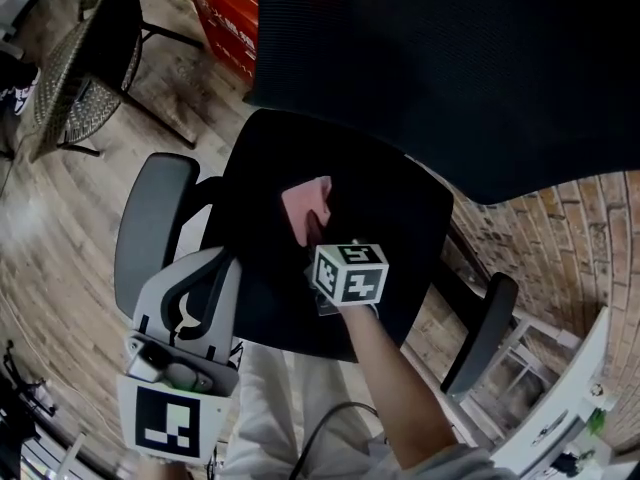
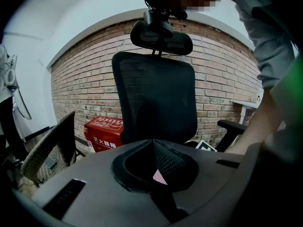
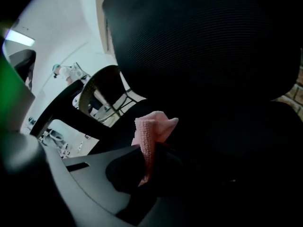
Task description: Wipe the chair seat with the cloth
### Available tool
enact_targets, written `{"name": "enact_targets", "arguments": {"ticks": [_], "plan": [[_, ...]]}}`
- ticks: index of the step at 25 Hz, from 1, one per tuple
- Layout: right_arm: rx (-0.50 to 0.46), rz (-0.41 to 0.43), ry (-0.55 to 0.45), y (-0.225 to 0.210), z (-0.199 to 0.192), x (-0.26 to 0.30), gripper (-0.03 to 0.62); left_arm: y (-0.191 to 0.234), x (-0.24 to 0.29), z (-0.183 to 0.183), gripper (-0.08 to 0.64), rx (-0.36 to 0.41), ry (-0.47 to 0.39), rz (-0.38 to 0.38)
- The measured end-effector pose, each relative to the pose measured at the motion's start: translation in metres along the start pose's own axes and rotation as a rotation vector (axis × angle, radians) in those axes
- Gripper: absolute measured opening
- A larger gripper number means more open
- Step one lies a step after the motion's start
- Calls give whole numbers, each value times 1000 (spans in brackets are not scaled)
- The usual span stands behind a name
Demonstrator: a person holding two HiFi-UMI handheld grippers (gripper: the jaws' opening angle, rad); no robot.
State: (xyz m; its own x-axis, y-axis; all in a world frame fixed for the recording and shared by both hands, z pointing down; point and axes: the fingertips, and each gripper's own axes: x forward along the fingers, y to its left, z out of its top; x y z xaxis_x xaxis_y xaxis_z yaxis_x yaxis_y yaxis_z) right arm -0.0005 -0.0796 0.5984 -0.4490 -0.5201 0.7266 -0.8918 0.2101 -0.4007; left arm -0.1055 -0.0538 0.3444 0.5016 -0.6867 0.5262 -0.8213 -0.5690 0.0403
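Right gripper view shows your right tool (image 3: 147, 151) with its jaws closed on the pink cloth (image 3: 151, 126); the cloth rises from between the jaws as a folded bunch, its free end spreading past the tips. In the head view the same tool (image 1: 313, 234) reaches out from your forearm over the middle of the black seat (image 1: 400, 208); the cloth (image 1: 308, 204) lies just ahead of it on the seat, though how hard it presses cannot be told. Your left tool (image 1: 227, 261) hangs at the seat's front left edge, between the seat and the grey armrest (image 1: 150, 218), well apart from the cloth; the left gripper view shows that tool (image 2: 152, 148) with its jaws brought together at the tips and gripping nothing. Beyond the seat the dark mesh backrest (image 1: 450, 58) fills the upper right; a red box (image 1: 225, 8) stands on the wooden floor (image 1: 60, 238) behind the chair.
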Motion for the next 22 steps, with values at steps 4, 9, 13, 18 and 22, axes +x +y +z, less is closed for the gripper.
{"name": "enact_targets", "arguments": {"ticks": [4,9,13,18,22], "plan": [[-51,92,19,52,-3,14,52,7,-9,-2,18,-13,-3,14],[-92,180,32,104,-3,30,52,15,-17,-7,18,-16,-1,23],[-104,194,32,122,-2,35,52,17,-20,-10,18,-15,8,22],[-97,149,30,106,-5,31,52,13,-19,-9,18,-4,9,12],[-74,85,27,77,-9,21,52,4,-15,-6,18,6,6,-11]]}}
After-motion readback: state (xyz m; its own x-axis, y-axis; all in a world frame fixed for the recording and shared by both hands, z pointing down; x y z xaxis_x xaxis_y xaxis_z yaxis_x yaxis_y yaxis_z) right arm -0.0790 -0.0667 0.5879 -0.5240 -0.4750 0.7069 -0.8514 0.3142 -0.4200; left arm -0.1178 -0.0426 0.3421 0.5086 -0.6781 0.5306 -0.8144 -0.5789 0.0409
